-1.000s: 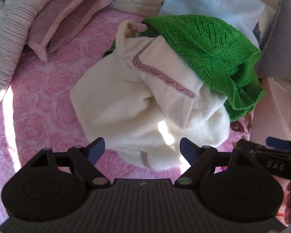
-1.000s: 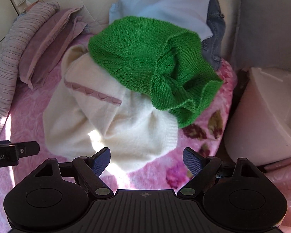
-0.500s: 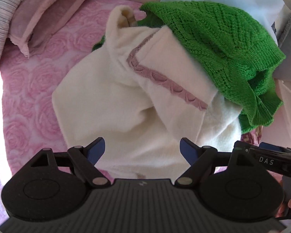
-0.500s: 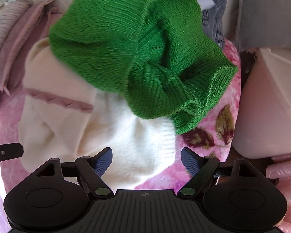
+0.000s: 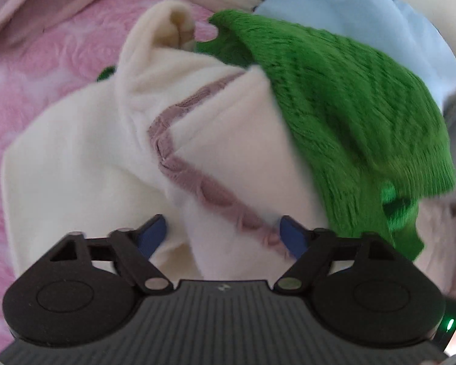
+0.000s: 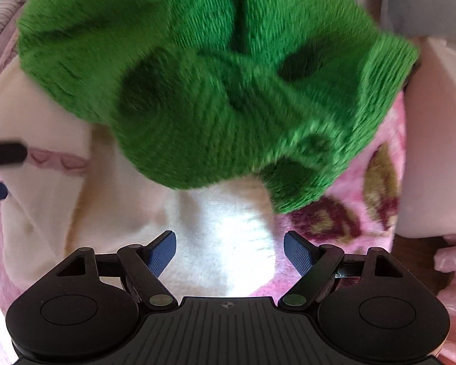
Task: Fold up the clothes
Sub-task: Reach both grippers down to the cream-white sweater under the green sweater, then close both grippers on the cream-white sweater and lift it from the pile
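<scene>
A cream fleece garment [image 5: 85,152] with a mauve scalloped trim [image 5: 215,194] lies crumpled on the pink bed. A green knit sweater [image 5: 343,112] lies over its far right part, and a light blue top [image 5: 380,21] lies behind that. My left gripper [image 5: 222,235] is open, its jaws wide on either side of a cream fold with the trim. My right gripper [image 6: 229,252] is open over the cream garment's hem [image 6: 228,237], just below the green sweater [image 6: 212,85]. The left gripper's tip shows at the right wrist view's left edge [image 6: 3,153].
The pink rose-patterned bedspread [image 5: 36,60] spreads left; a flowered pink part [image 6: 349,213] is at right. Mauve pillows [image 5: 30,3] lie at the far left. A pale pink block [image 6: 434,158] stands right of the bed, with a grey cushion [image 6: 425,3] behind.
Both grippers have moved forward and down toward the pile. The left now straddles the trimmed cream fold; the green sweater fills most of the right wrist view. Both stayed open.
</scene>
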`<state>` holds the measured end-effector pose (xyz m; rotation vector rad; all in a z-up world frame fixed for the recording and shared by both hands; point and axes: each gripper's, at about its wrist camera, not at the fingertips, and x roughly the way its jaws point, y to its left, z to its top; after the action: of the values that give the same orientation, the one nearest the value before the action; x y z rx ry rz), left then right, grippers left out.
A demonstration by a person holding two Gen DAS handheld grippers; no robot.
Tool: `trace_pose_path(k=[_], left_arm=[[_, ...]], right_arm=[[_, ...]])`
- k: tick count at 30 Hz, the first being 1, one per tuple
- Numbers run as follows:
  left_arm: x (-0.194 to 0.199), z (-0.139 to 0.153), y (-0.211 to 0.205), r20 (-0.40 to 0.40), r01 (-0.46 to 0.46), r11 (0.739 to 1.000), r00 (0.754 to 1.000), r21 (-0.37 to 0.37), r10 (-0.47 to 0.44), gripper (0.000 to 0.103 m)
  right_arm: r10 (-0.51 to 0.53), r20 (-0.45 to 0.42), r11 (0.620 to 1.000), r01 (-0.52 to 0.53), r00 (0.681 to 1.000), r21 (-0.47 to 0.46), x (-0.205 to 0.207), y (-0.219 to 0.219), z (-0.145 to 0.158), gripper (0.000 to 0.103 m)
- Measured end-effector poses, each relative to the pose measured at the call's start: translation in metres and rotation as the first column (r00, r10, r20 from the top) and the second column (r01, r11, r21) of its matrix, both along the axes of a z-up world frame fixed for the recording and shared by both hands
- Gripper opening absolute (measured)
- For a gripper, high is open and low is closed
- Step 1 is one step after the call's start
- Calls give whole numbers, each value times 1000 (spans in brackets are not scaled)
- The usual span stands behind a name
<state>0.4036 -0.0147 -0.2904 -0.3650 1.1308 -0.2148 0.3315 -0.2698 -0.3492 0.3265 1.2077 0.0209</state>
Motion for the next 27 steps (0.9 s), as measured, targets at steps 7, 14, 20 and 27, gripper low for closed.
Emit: trace_pose_path(k=[7, 14, 20, 27], left_arm=[[-24, 21, 31, 55, -55, 989, 997, -140, 63, 8], [-90, 94, 73, 222, -128, 992, 967, -17, 128, 7], [-175, 168, 121, 367, -275, 961, 891, -28, 266, 7], [-301, 260, 183, 531, -431, 897, 740, -94, 412, 7]], right_arm=[[73, 45, 984, -79, 996, 159, -13, 9, 22, 5], [243, 246, 923, -302, 938, 241, -48, 44, 113, 5], [280, 457, 865, -428, 844, 261, -74, 63, 194, 4], [300, 683, 770, -592, 666, 239, -122, 120, 308, 4]])
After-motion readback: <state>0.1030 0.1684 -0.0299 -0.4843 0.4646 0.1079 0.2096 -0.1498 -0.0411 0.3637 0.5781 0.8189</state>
